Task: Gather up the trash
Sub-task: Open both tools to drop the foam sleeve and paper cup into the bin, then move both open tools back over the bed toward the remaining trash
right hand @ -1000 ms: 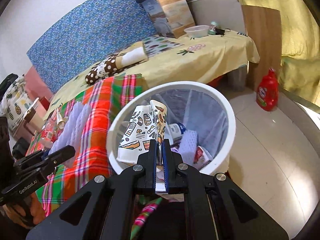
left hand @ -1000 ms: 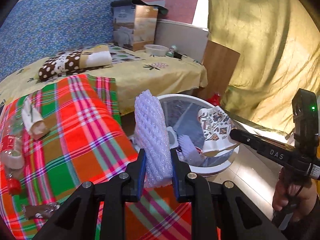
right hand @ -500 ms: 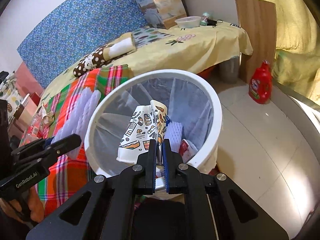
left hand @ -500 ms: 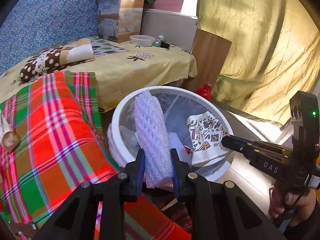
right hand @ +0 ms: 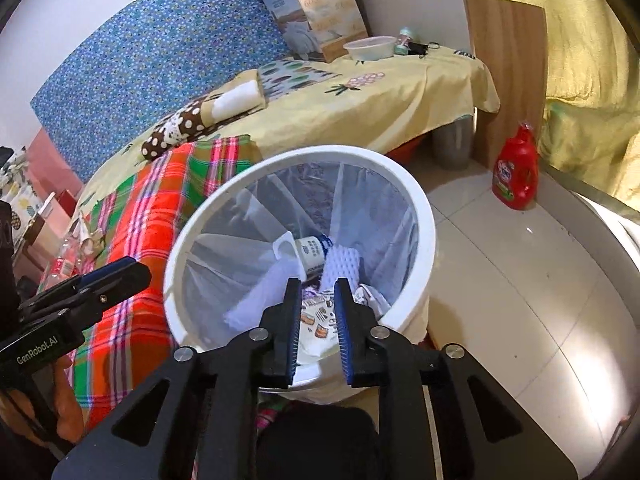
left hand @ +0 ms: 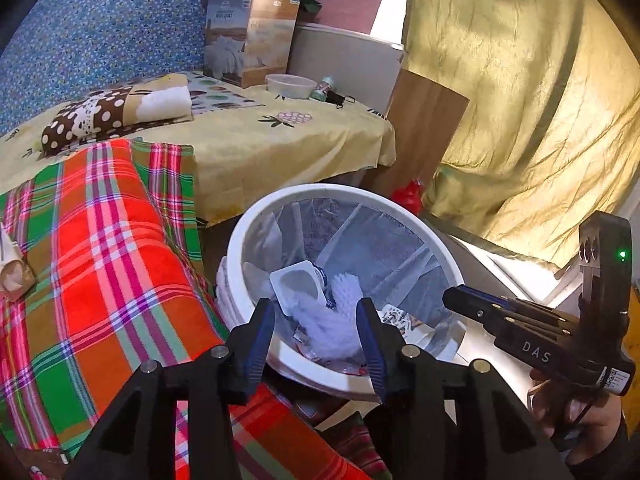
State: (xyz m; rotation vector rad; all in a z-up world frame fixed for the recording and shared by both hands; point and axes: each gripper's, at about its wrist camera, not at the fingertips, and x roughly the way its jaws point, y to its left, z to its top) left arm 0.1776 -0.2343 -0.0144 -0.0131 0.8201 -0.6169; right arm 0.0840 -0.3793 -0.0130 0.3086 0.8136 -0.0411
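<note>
The white trash bin (left hand: 256,232) with a clear liner stands beside the plaid-covered bed; it also shows in the right wrist view (right hand: 424,216). Inside lie the white foam net sleeve (left hand: 340,320), a white yogurt cup (left hand: 300,284) and the patterned paper cup (right hand: 320,320). My left gripper (left hand: 316,332) is open and empty over the bin's near rim. My right gripper (right hand: 316,312) is open and empty above the bin, with the patterned cup below its jaws. In the left wrist view the right gripper's fingers (left hand: 480,308) are over the bin's right rim.
A plaid blanket (left hand: 100,260) holds crumpled paper trash (left hand: 12,268) at its left edge. A red detergent bottle (right hand: 516,172) stands on the tiled floor by a wooden board (right hand: 504,76). A yellow-covered bed (left hand: 260,136) holds a box, bowl and pillow.
Both grippers opened over the bin. The foam sleeve dropped from the left gripper and the patterned cup dropped from the right gripper into the bin.
</note>
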